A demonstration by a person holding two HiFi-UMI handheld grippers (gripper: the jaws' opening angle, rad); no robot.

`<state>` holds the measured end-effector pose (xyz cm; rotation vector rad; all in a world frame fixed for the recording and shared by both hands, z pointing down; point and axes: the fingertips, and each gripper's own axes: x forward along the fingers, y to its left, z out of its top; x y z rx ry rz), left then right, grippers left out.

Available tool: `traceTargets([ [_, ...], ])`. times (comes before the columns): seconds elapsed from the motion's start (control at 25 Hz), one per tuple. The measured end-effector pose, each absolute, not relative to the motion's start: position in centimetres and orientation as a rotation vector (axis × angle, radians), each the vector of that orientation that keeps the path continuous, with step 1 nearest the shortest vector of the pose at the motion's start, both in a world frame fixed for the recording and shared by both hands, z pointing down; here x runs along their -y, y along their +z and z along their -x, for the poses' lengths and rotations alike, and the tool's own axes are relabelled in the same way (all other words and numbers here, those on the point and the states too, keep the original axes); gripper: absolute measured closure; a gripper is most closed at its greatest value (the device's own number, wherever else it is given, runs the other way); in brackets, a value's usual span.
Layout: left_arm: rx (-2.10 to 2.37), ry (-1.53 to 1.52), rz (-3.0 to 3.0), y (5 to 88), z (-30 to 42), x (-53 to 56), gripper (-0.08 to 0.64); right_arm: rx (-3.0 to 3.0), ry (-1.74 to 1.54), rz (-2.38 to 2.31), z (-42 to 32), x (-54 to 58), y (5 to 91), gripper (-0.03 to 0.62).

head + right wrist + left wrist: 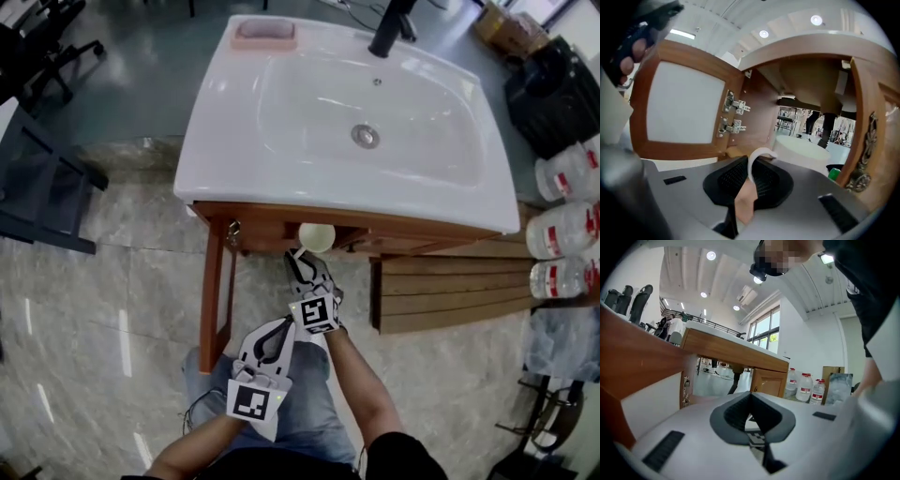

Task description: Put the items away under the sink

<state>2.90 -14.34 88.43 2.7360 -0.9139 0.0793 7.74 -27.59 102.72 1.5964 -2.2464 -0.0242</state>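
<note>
A cream-white round container (317,236) hangs at the front edge of the wooden cabinet (281,225) under the white sink (234,122). My right gripper (302,269) is shut on its thin curved handle (757,159). In the right gripper view the container (801,146) is just beyond the jaws, inside the open cabinet mouth. My left gripper (272,342) is lower and nearer to me, above my knee. Its jaws are shut with nothing between them, and it points towards the cabinet (740,352).
The cabinet door (684,105) stands open at the left, seen edge-on from above (215,291). A green object (834,173) sits low inside the cabinet. Water bottles (562,225) and a slatted wooden panel (450,291) lie on the right. A pink soap dish (263,35) and black faucet (389,28) are on the sink.
</note>
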Motion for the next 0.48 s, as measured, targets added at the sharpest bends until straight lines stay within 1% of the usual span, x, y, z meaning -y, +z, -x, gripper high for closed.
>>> traceTargets([
  [0.16,0.925,0.086,-2.733,89.9,-2.4,15.3,0.552,2.237,-0.062,-1.623,-8.8,31.4,103.7,0.554],
  [0.36,0.920,0.077,-2.729,91.0,-2.3,16.4,0.552,2.271,-0.076,-1.682,-9.2,33.3,103.3,0.554],
  [0.44,0.919,0.066,-2.721,91.0,-2.3,16.8,0.552,2.269,-0.070,-1.703,-9.5,33.6,103.3,0.550],
  [0.48,0.915,0.063,-2.721,90.9,-2.2,16.9,0.552,2.265,-0.051,-1.717,-9.6,33.4,103.5,0.536],
])
